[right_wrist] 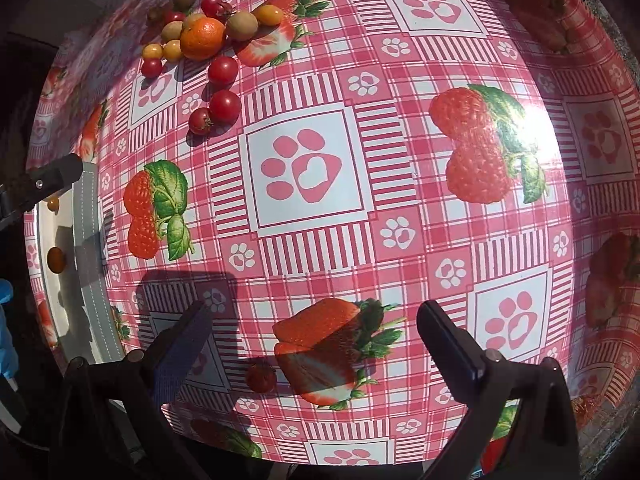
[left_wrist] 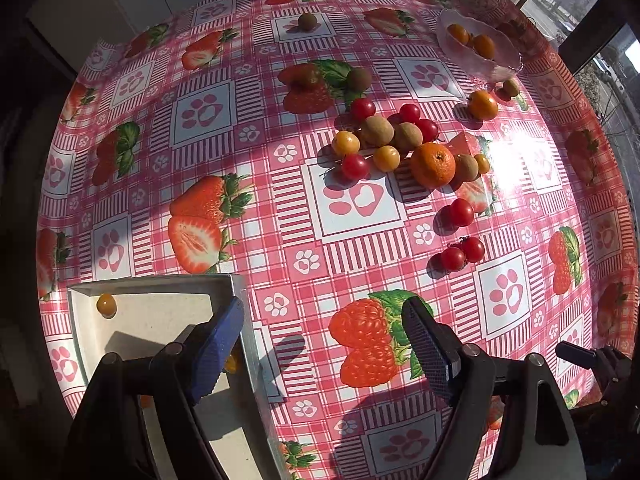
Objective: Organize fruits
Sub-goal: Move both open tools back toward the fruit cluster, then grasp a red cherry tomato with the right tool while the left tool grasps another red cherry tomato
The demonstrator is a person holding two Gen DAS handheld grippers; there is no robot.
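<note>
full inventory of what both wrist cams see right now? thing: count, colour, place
tablecloth: one, pink check with strawberry and paw prints, covers the table
glass bowl: one, clear, far right, holds two orange fruits
large orange: one, orange, in the central pile
small orange: one, orange, near the bowl
cherry tomatoes: about eight, red, pile and nearer right; one more near the right gripper
brown round fruits: about seven, brown, pile and far side
yellow berries: about three, yellow-orange, pile
tray: one, white, near left, with small orange berries
left gripper: open, over tray edge
right gripper: open, empty
</note>
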